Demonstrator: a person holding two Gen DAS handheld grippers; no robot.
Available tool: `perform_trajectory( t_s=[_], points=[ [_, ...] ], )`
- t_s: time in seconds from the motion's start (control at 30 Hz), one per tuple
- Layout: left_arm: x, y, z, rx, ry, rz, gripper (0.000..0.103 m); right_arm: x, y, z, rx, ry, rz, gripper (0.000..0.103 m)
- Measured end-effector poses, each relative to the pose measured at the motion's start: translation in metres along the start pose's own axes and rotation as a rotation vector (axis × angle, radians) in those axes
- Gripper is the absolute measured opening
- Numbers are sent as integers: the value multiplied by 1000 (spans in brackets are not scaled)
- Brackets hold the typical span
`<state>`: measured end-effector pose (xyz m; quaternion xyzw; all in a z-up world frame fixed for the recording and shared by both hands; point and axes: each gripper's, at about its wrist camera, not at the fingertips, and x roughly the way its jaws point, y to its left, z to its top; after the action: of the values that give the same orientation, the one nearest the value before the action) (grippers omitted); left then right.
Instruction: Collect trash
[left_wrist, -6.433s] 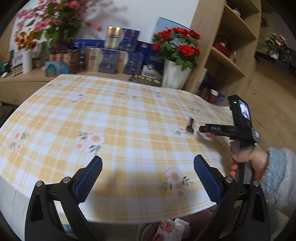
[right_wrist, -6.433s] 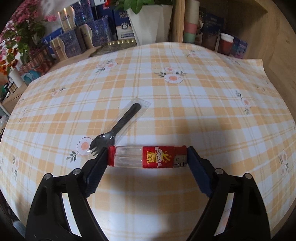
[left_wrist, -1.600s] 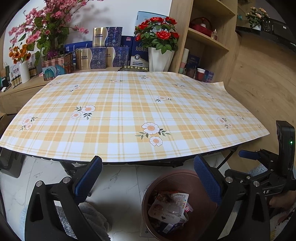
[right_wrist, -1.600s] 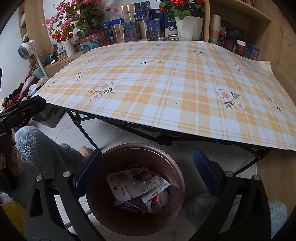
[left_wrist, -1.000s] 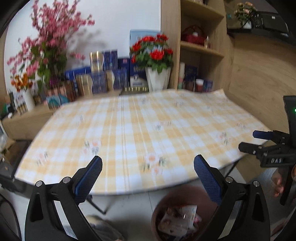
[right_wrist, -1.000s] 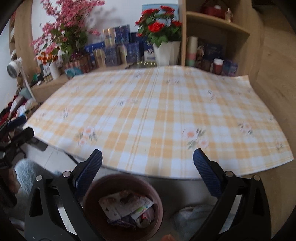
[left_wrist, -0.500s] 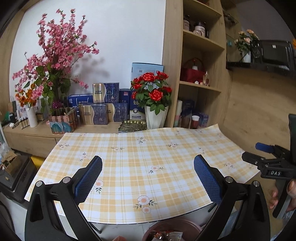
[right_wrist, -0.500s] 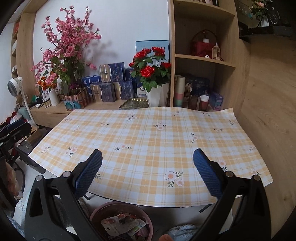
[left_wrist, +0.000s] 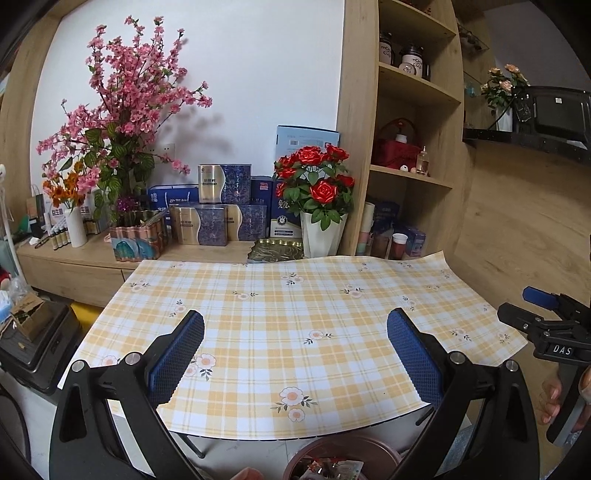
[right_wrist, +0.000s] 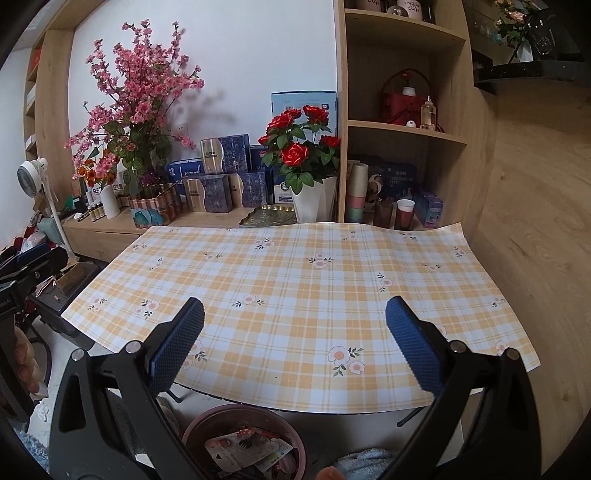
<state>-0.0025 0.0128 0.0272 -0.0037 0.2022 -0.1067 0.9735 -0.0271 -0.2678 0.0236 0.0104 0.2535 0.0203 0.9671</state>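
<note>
Both claws held back from the tabletop (right_wrist: 295, 288), left claw (left_wrist: 295, 354) and right claw (right_wrist: 295, 350) spread apart, gripping nothing. Trash (right_wrist: 247, 454) lying in the brown bin (right_wrist: 199, 424) on the floor by the near edge. No litter seen on the checked cloth. Collection judged finished; next, only a last look around.

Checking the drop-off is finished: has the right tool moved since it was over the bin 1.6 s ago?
Yes. The right tool has risen and tilted up: the bin has slid to the frame's bottom edge, and the tablecloth now fills the middle. It is open and empty.
</note>
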Motion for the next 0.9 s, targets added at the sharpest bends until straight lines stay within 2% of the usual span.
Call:
perform_trajectory(
  t_s=[0.23,0.63,0.9],
  points=[
    [-2,-6,-4,28,-10,45,97,1,1,-2,3,16,-2,97],
    [5,-7,-8,47,21,95,97,4,2,-4,5,27,-3,97],
    [4,-5,-7,41,25,99,97,4,2,-4,4,27,-5,97]
  ],
)
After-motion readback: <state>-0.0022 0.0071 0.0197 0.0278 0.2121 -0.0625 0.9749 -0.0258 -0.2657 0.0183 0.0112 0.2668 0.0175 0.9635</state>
